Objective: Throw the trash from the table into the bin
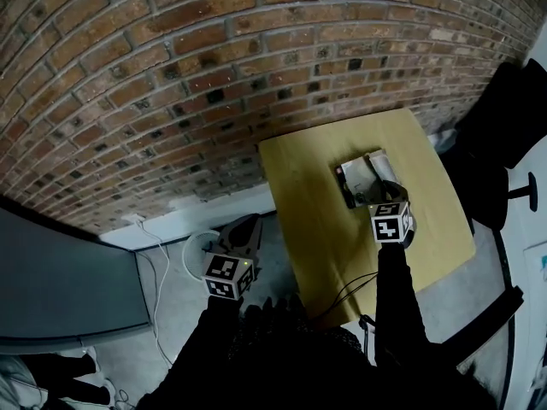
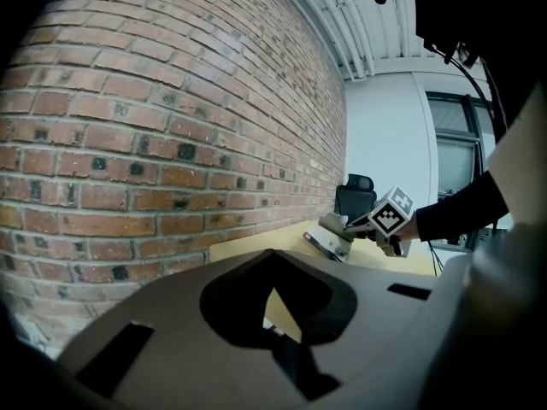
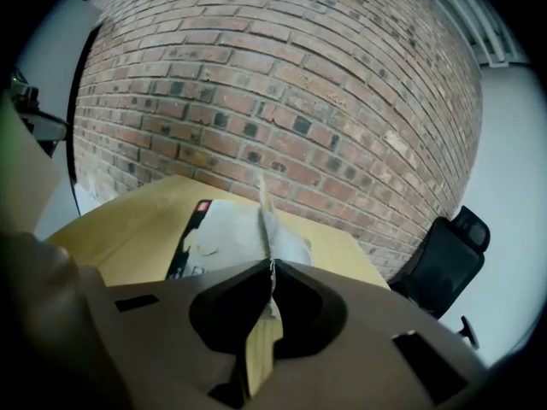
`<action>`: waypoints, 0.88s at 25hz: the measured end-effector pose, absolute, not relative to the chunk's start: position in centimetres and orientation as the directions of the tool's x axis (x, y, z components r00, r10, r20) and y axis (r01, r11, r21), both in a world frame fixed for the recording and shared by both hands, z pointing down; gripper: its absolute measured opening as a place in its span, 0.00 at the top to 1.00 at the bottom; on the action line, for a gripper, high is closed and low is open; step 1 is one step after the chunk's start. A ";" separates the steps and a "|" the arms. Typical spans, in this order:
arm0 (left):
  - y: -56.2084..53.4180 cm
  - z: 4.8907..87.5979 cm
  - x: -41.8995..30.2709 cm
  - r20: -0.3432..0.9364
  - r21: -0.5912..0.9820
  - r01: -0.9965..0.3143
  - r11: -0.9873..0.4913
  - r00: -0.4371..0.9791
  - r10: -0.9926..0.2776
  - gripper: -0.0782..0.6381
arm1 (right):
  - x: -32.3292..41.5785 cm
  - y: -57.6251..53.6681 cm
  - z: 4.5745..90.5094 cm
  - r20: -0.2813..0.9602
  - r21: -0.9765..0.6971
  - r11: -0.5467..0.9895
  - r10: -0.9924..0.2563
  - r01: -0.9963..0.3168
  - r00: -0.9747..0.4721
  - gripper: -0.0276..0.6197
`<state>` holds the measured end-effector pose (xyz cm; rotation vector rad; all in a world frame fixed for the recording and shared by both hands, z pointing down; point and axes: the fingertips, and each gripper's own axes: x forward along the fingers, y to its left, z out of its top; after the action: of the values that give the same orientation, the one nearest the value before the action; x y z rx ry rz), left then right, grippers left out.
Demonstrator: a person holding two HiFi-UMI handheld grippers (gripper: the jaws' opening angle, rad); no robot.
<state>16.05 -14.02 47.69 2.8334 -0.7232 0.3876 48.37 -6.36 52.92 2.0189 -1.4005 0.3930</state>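
Closest to us, our dark sleeves [image 1: 256, 357] run out to the two grippers. The left gripper [image 2: 273, 276] hangs over the grey floor [image 1: 179, 314] just off the table's left edge. Its fingers look drawn together, with only a thin wedge of background showing between them and nothing caught there. A white cable [image 1: 155, 273] trails across the floor nearby.

Further out, the right gripper [image 3: 271, 267] reaches over the yellow wooden table [image 1: 308, 195] and tilts downward. Its fingers are pressed tight on a raised edge of the trash [image 3: 226, 233], a crumpled white wrapper with a black strip and a small red mark along one side. That thin edge stands up straight out of the closed tips. The rest of the wrapper lies on the tabletop, toward the far side and well clear of the near edge.

Behind the table rises the brick wall [image 1: 214, 75], which the table's far edge stands against. To the right, past the table's corner, we see a black office chair [image 3: 444, 263] in front of a pale wall.
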 end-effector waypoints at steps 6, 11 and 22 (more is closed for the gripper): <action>-14.8 47.6 14.1 0.290 0.127 -0.529 -0.839 0.829 -0.478 0.88 | 46.3 -8.3 51.4 0.563 0.322 -0.193 -0.748 -0.927 0.351 0.94; -16.6 46.7 10.6 0.267 0.126 -0.593 -0.796 0.793 -0.548 0.88 | 42.8 -10.7 50.6 0.569 0.313 -0.133 -0.766 -0.940 0.298 0.94; -19.6 45.2 -1.4 0.247 0.119 -0.693 -0.711 0.715 -0.655 0.88 | 29.3 -16.4 47.9 0.544 0.214 -0.037 -0.826 -0.976 0.151 0.94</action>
<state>-1.44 -19.59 45.23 2.7174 -1.0807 0.2760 29.28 -16.38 47.89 1.9005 -1.7130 0.3677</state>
